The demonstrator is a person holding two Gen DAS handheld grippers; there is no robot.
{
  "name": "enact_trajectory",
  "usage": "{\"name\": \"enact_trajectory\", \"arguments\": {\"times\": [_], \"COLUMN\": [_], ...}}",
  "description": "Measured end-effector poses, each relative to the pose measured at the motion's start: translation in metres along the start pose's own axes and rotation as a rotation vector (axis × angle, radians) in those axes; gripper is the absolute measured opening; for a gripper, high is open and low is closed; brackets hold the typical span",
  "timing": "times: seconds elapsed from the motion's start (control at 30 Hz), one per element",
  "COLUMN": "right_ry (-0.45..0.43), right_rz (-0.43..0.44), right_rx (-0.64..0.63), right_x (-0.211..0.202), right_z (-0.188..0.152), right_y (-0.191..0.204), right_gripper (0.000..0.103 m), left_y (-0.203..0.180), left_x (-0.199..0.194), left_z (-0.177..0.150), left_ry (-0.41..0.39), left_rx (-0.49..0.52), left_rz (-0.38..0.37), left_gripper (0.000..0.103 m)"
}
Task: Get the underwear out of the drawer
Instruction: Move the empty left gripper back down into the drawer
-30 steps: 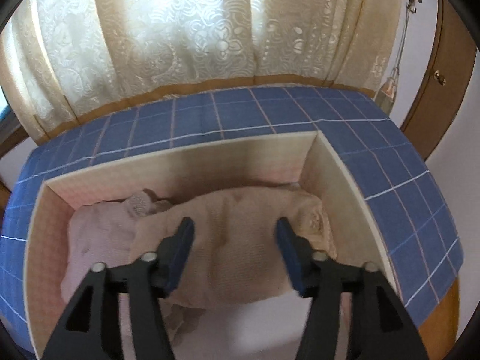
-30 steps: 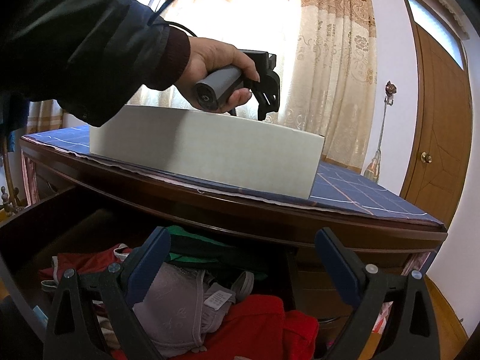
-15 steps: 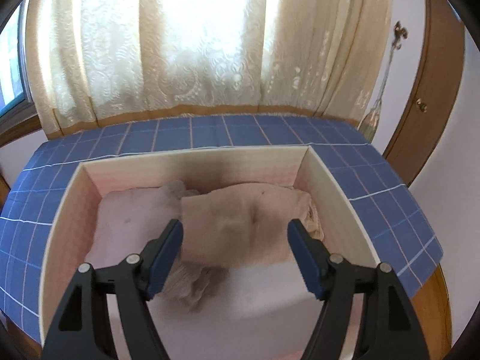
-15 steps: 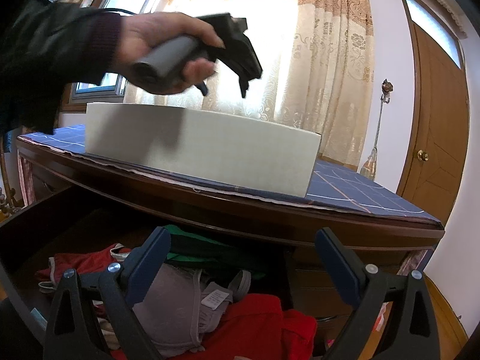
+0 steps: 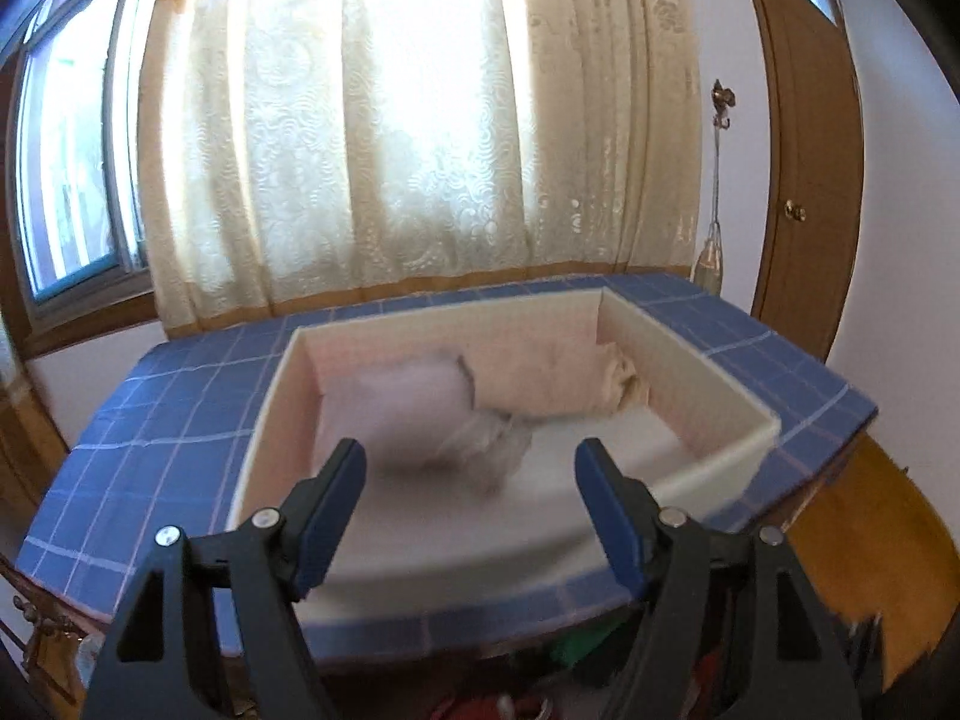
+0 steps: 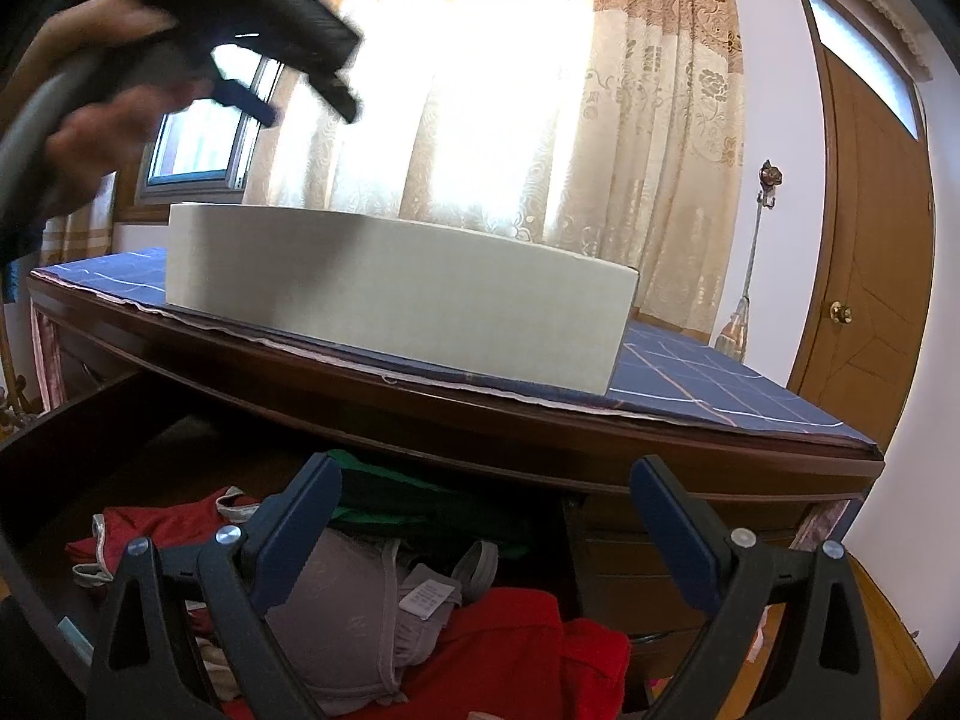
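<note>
My left gripper (image 5: pixel 471 450) hangs open and empty over the near edge of the white box (image 5: pixel 744 414); its jaws have just opened a little wider. Inside the box lie a pale pink garment (image 5: pixel 396 396), a beige one (image 5: pixel 552 384) and a lacy piece (image 5: pixel 486 444). My right gripper (image 6: pixel 486 471) stands open above the open dark drawer (image 6: pixel 72 438), holding nothing. Under it lie a grey bra (image 6: pixel 354 594), a red garment (image 6: pixel 510 648) and a green one (image 6: pixel 420 492). In the right wrist view the left gripper (image 6: pixel 312 114) shows blurred at the upper left, held by a hand.
The box stands on a blue checked cloth (image 5: pixel 162 450) over a dark wooden table (image 6: pixel 540 438) whose edge overhangs the drawer. Cream curtains (image 5: pixel 390 150) and a window (image 5: pixel 66 138) lie behind. A wooden door (image 6: pixel 864 276) is at the right.
The left gripper has pulled back and risen from inside the box, and its jaws stand a little wider. The beige garment stays in the box. The right gripper has not moved.
</note>
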State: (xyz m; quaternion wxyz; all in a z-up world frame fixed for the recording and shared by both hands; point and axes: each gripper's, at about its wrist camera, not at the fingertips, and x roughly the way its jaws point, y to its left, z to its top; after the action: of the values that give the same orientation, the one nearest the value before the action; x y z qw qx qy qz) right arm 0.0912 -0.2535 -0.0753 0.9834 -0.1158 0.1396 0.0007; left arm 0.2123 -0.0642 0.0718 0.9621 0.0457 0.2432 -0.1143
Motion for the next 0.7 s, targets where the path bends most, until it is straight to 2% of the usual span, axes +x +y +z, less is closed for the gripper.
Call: {"name": "enact_trajectory", "arguments": {"times": [0.17,0.3,0.43,0.53,0.7], "right_ry": [-0.005,-0.003,-0.001,-0.001,-0.002], "right_rz": [-0.001,-0.005,-0.009,-0.010,-0.010], "right_rx": [0.000,-0.005,-0.011,-0.015,-0.019], "right_x": [-0.001,-0.001,-0.001,-0.001,-0.001], "right_z": [0.000,0.000,0.000,0.000,0.000], "right_y": [0.001,0.002,0.003,0.004,0.004], "right_gripper": [0.098,0.098,0.098,0.098,0.098], "left_y": [0.019,0.031,0.030,0.035,0.036], "left_x": [-0.008,0.002,0.022,0.047,0.070], "left_z": [-0.050,-0.096,-0.133,-0.156,-0.178], "left_ry": [0.086,0.207,0.341,0.475,0.556], "left_rx": [-0.020,-0.041,-0.045,-0.096,-0.112], "left_rz": [0.049,0.086,0.067,0.013,0.043], "left_gripper": [0.073,0.073,0.073,0.073,0.073]}}
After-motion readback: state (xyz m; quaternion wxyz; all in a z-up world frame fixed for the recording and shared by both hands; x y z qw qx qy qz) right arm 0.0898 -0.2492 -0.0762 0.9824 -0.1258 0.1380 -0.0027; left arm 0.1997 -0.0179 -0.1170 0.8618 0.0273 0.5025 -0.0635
